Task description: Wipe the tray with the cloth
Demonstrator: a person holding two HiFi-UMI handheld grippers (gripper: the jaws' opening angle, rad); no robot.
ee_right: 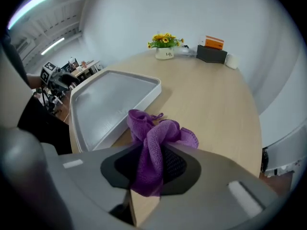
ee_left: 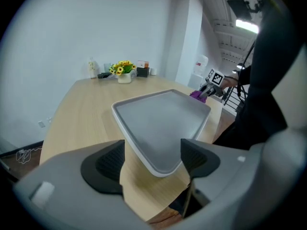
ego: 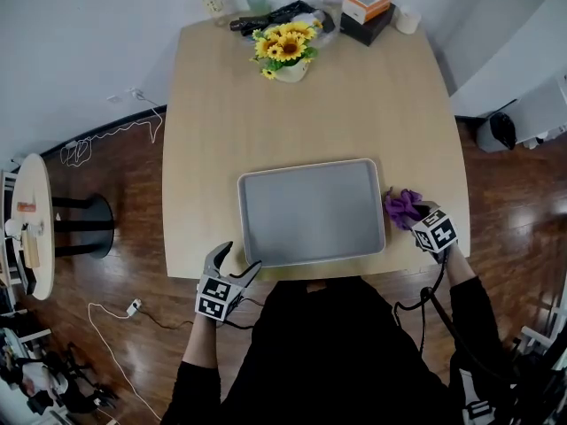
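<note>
Your right tongs clenched on purple cloth, lower right beside tray: carry it onto tray. Left tongs released astride tray corner: pinch rim, steady it.

The grey tray lies flat at the surface's near edge. Just right of it, my right tongs pinch the bunched purple cloth.

We count one grey rectangular metal tray, one crumpled purple cloth and one pale wooden table. At the far edge — one white pot of yellow sunflowers, one orange-topped box, one black box, one small white cylinder. Hand-held grippers number two — the left gripper and the right gripper.
</note>
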